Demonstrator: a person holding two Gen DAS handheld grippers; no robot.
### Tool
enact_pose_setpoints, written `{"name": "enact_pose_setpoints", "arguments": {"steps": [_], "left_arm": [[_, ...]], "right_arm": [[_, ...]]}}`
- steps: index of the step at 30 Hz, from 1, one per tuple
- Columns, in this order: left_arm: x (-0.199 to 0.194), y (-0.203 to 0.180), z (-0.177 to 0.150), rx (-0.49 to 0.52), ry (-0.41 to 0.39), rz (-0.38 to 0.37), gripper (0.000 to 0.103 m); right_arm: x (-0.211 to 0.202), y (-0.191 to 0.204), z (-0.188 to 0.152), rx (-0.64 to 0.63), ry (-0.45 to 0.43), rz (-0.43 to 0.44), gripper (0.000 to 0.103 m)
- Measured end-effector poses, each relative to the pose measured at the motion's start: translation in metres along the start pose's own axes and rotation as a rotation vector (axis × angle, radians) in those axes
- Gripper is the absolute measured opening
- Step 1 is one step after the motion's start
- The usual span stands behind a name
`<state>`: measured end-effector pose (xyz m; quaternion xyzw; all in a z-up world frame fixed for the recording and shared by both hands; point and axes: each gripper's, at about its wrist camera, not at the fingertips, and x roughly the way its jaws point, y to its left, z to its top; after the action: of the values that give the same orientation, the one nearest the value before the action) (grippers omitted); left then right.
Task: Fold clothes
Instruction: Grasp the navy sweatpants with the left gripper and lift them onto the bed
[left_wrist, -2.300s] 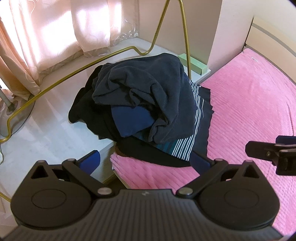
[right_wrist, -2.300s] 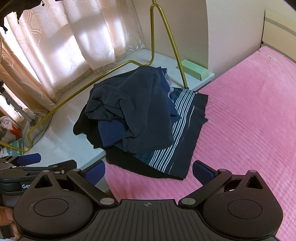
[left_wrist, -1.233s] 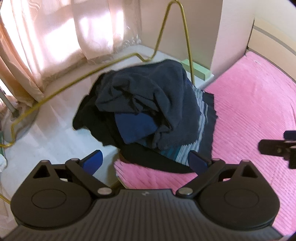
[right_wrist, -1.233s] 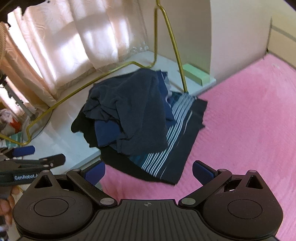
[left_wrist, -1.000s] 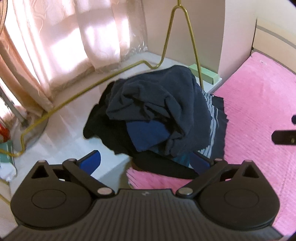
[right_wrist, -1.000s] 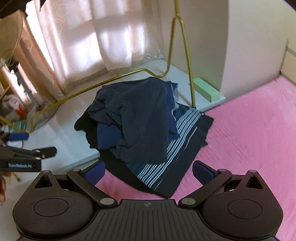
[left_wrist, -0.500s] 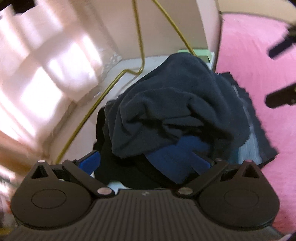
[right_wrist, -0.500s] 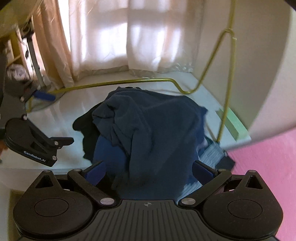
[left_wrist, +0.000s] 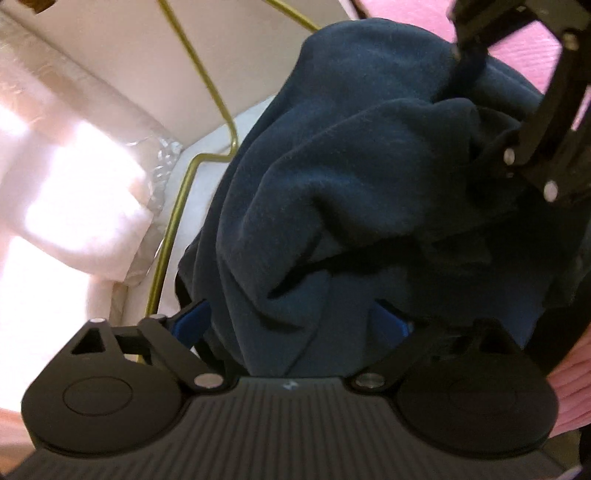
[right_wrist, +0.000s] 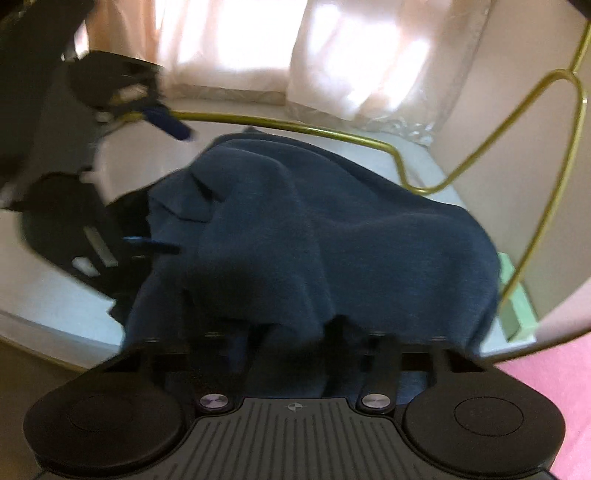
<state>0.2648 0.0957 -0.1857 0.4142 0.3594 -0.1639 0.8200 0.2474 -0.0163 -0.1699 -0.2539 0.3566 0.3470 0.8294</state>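
Note:
A heap of dark clothes lies on a white ledge, topped by a crumpled navy garment (left_wrist: 369, 155) (right_wrist: 332, 236). My left gripper (left_wrist: 290, 321) is low at the heap's near edge. Its jaws are wide and closing, the navy cloth lies between the blue pads (left_wrist: 192, 321), and the right pad is half buried. My right gripper (right_wrist: 310, 347) is blurred with its jaws closing; its fingers stand narrow with a fold of the navy garment bunched between them. In the left wrist view the right gripper (left_wrist: 469, 74) digs into the top of the garment. The left gripper (right_wrist: 147, 243) shows at the heap's left side.
A gold metal rail (left_wrist: 177, 206) (right_wrist: 295, 125) bends around the back of the heap. Behind it hang pale curtains (right_wrist: 295, 48). The white ledge (right_wrist: 44, 295) carries a green box (right_wrist: 517, 306) at its right end. The pink bedspread (right_wrist: 546, 387) lies to the right.
Both grippers have dropped from above the bed onto the heap, which now fills both views. The left gripper rolled over. The right gripper's fingers have drawn together on the navy cloth.

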Motion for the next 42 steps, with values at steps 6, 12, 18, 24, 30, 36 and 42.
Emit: {"name": "enact_pose_setpoints", "arguments": {"steps": [6,12,18,24,30,36,42], "left_arm": [[0.001,0.008,0.013,0.012,-0.005,-0.046,0.018],[-0.06,0.006,0.032,-0.006,-0.12,-0.055,0.006],[-0.153,-0.035,0.069,0.004,-0.255,-0.11,0.006],[-0.241,-0.125,0.121,0.077,-0.38,-0.229,0.006],[-0.329,-0.272,0.178,0.151,-0.479,-0.461,0.006],[-0.36,-0.395,0.205,0.264,-0.426,-0.722,0.027],[-0.358,-0.442,0.184,0.387,-0.323,-0.712,0.049]], "right_arm": [[-0.034,-0.019,-0.004,0.091,-0.061,-0.028,0.004],[-0.108,-0.047,-0.026,0.217,-0.143,-0.091,0.004],[-0.197,-0.058,-0.09,0.387,-0.16,-0.173,0.004],[-0.302,-0.072,-0.193,0.582,-0.145,-0.292,0.004],[-0.426,-0.062,-0.314,0.705,-0.066,-0.489,0.004],[-0.502,-0.07,-0.456,0.924,0.164,-0.699,0.006],[-0.525,-0.044,-0.517,0.972,0.248,-0.743,0.084]]}}
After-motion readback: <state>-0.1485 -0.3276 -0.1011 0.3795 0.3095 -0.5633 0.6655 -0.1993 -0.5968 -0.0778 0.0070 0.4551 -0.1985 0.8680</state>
